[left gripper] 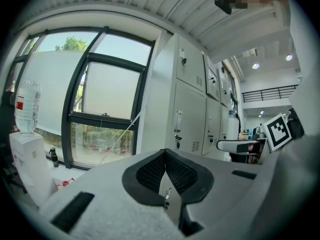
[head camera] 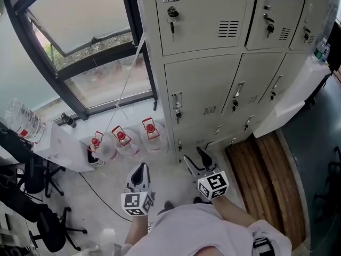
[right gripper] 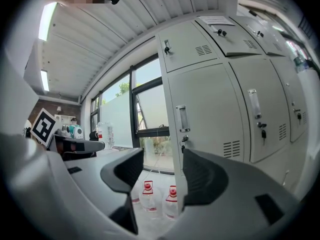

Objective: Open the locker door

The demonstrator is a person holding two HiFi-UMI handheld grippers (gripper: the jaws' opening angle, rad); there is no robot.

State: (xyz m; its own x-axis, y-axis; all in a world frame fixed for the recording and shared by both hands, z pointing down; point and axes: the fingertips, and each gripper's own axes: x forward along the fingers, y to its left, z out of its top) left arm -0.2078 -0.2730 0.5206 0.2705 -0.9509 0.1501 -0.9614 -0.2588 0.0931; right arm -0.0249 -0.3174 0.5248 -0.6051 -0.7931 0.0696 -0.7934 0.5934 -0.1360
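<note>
1. Jaws of the left gripper are pressed together, their black cross-hatched pads meeting in one seam with nothing between them.
2. Jaws of the right gripper are spread wide, and the gap between the two smooth dark pads holds nothing.
3. Each gripper has a pale grey moulded body and carries one cube with black-and-white square markers; both hover low over the pale floor, left one nearer the window side.
4. Right of the grippers, a strip of brown wooden boards runs along the foot of the lockers.
5. Three clear, rounded water jugs with red caps and handles stand in a row on the floor, beyond the left gripper and left of the lockers.
6. Farther and to the right rises a bank of grey sheet-metal lockers, flat-faced and rectangular, three columns showing.
7. In the right gripper view the locker door lies ahead, just right of the jaw gap and well apart from the jaws; it sits shut, with one upright recessed handle, one lock below it and one patch of louvred slots.
8. Far left, a dark-framed window has frosted panes.
</note>
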